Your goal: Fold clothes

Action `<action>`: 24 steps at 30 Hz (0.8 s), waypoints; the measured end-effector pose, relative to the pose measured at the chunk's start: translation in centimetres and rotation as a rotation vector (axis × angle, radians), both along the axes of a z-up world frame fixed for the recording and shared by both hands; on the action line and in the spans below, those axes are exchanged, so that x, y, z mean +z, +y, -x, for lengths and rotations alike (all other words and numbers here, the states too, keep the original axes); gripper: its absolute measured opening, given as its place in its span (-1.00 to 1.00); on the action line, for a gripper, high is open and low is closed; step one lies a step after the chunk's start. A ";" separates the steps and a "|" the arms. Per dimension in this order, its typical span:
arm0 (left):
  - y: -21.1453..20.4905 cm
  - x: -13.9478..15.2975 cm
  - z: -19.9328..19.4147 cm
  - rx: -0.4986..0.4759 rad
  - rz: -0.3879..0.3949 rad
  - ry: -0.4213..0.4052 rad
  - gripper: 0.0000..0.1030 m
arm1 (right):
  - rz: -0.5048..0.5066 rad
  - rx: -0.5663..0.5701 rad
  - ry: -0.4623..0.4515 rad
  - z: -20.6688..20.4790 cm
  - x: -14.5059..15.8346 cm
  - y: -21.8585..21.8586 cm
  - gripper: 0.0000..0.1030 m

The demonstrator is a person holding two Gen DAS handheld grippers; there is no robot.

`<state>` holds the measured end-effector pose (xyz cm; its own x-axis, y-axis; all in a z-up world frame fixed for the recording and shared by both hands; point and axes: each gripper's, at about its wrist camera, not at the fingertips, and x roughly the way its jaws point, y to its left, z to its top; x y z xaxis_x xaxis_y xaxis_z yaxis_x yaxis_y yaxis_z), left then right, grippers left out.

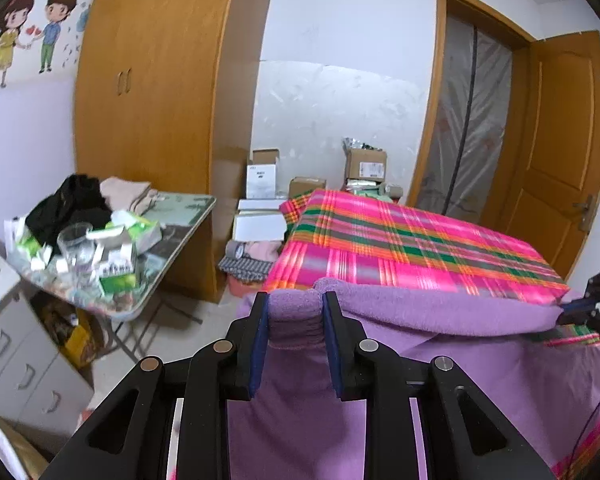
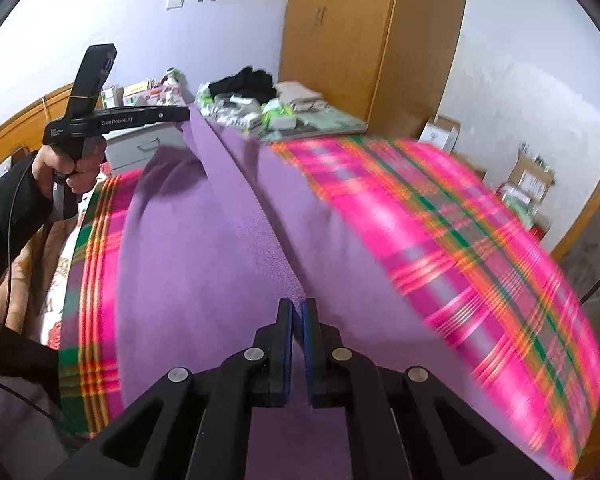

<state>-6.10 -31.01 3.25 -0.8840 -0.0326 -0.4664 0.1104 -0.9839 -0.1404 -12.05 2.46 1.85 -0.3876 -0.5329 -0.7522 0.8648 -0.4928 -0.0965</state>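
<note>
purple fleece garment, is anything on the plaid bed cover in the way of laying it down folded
Nothing visible. Both hand-held grippers, left and right, already pinch the purple fleece garment, and the pink plaid bed cover beyond it lies bare; the clutter sits on the side table.
</note>
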 end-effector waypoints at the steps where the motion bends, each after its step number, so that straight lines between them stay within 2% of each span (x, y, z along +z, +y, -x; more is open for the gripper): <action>1: 0.2 -0.6 -0.4 0.002 -0.005 -0.010 -0.49 | -0.003 -0.003 -0.019 -0.3 -0.8 0.1 -0.90; 4: 0.7 -2.4 -1.7 0.008 -0.021 -0.040 -0.48 | 0.007 -0.034 -0.077 -0.5 -2.4 0.6 -0.90; 9: 1.3 -4.5 -3.5 0.015 -0.046 -0.083 -0.47 | 0.040 -0.080 -0.121 -0.9 -3.2 1.7 -0.88; 13: 1.4 -4.7 -5.2 0.039 -0.063 -0.094 -0.45 | 0.047 -0.112 -0.148 -1.4 -3.7 2.7 -0.87; 18: 2.1 -4.5 -6.9 0.068 -0.070 -0.109 -0.45 | 0.093 -0.165 -0.179 -2.4 -3.6 4.0 -0.74; 22: 2.7 -4.4 -7.9 0.080 -0.115 -0.110 -0.45 | 0.098 -0.170 -0.162 -3.2 -3.3 4.2 -0.58; 24: 2.9 -4.4 -8.1 0.086 -0.146 -0.115 -0.45 | 0.100 -0.173 -0.154 -3.7 -3.2 4.3 -0.58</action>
<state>1.98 -28.08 -1.15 -0.8216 -0.0300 -0.5692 0.2164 -0.9403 -0.2628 -8.38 6.75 -1.35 -0.3643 -0.5434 -0.7563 0.7673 -0.6354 0.0869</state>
